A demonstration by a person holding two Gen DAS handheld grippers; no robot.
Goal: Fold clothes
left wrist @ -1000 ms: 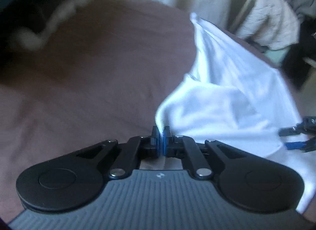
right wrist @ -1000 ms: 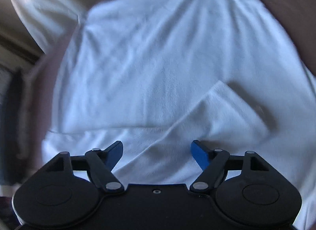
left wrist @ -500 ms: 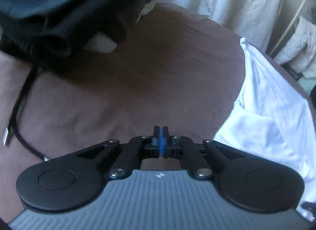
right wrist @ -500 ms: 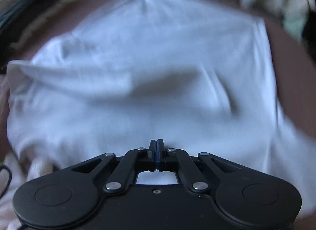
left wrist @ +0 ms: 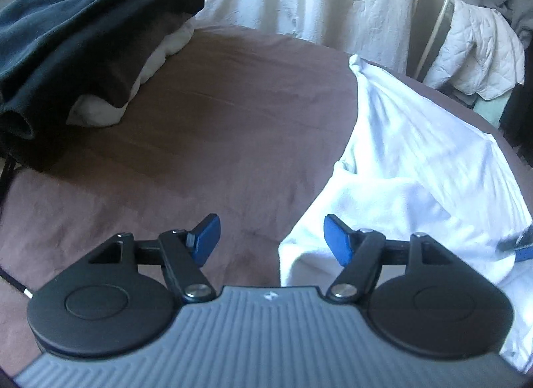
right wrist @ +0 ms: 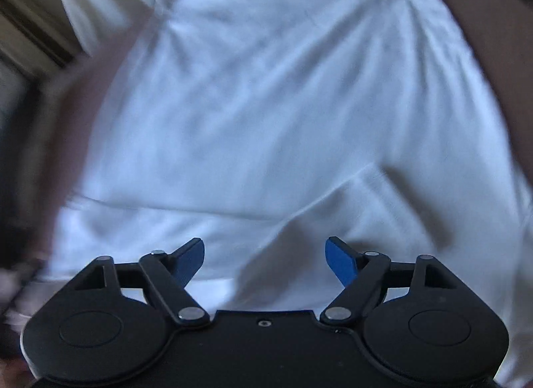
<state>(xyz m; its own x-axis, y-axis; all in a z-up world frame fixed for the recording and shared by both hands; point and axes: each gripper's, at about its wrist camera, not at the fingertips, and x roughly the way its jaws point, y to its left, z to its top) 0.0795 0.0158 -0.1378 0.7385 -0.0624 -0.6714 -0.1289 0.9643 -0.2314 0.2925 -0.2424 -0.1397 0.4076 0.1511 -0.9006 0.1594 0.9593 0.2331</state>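
Left gripper hangs w/ its blue pads spread apart and nothing between them, over the brown bed cover; its right pad is just above the near edge of the white garment. Right gripper is also spread wide and empty, low over the same white garment.

The garment lies on the right part of the bed. It is partly flat, w/ one flap turned over near the right gripper and a bunched corner near the left one. This fits a fold half made, but also a piece only spread out and not yet smoothed; I cannot decide which.

Handling, as I judge: thin, light, soft cotton-like cloth, not fragile, no stiffness at all. It will sag and slide on itself, so a grip in the middle lifts only a bump. Better to take it at an edge or corner, both layers inside the pads, e.g. the hem edge by the left gripper's right pad.

Left view shows things the right one does not: the bare bed cover, a dark garment heaped over a pillow at the far left, a quilted jacket hanging at the back. Right view, somewhat blurred, gives the garment's full spread and creases, incl. the turned flap's diagonal edge.
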